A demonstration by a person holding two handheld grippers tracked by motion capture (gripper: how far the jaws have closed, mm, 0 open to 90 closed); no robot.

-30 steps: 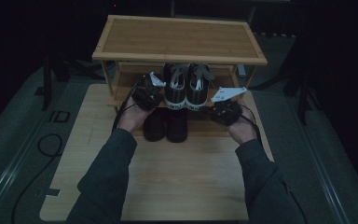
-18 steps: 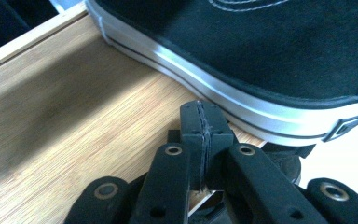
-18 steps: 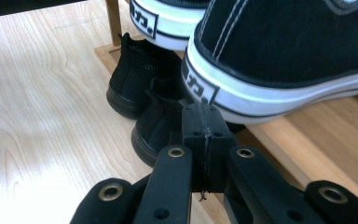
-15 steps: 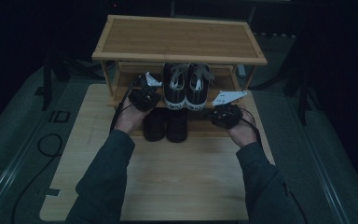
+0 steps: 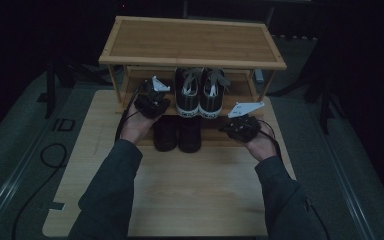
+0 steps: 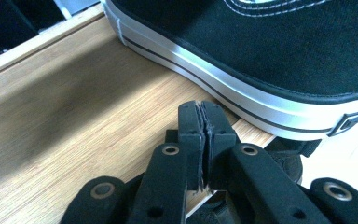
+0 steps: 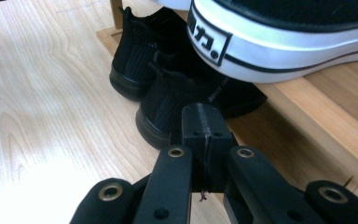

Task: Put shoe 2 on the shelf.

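Both hands hover at the shoe rack point(image 5: 192, 45) on the bench point(image 5: 180, 190). The left gripper point(image 5: 151, 101) sits beside the black-and-white sneakers point(image 5: 201, 92) on the lower shelf, jaws pressed together on nothing. The right gripper point(image 5: 241, 126) is closed and empty too, by the black shoes point(image 5: 177, 132) below. Looks like a pause between placements; next, I'd judge, a gripper must open to take a shoe. Count: two sneakers, two black shoes, one rack.
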